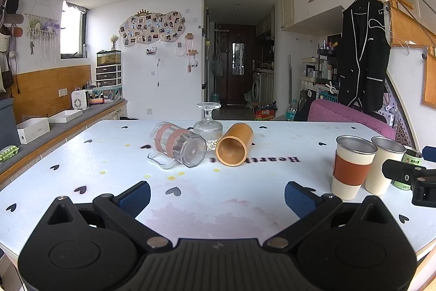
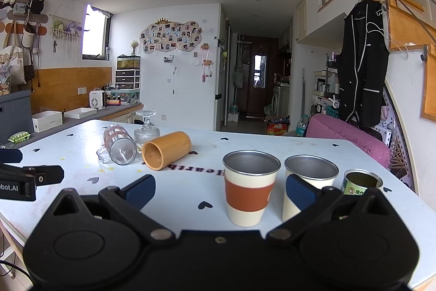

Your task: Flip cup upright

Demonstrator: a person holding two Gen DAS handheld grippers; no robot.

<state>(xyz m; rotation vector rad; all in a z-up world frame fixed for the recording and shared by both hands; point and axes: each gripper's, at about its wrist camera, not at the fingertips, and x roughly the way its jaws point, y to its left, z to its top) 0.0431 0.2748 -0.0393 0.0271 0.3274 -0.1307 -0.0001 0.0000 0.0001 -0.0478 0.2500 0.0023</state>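
Note:
A bamboo cup (image 1: 235,144) lies on its side mid-table, mouth toward me; it also shows in the right wrist view (image 2: 165,149). Left of it a clear glass mug (image 1: 177,145) with pink bands lies on its side, seen too in the right wrist view (image 2: 118,145). A stemmed ribbed glass (image 1: 208,124) stands upside down behind them. My left gripper (image 1: 217,195) is open and empty, short of the lying cups. My right gripper (image 2: 220,191) is open and empty, just in front of a cream cup with a brown sleeve (image 2: 249,188), which stands upright.
A second cream metal-lined cup (image 2: 309,182) and a green tin (image 2: 361,182) stand upright at the right. The white table (image 1: 218,209) has heart prints. A counter with boxes (image 1: 32,128) runs along the left; a pink chair (image 1: 348,113) is behind the table.

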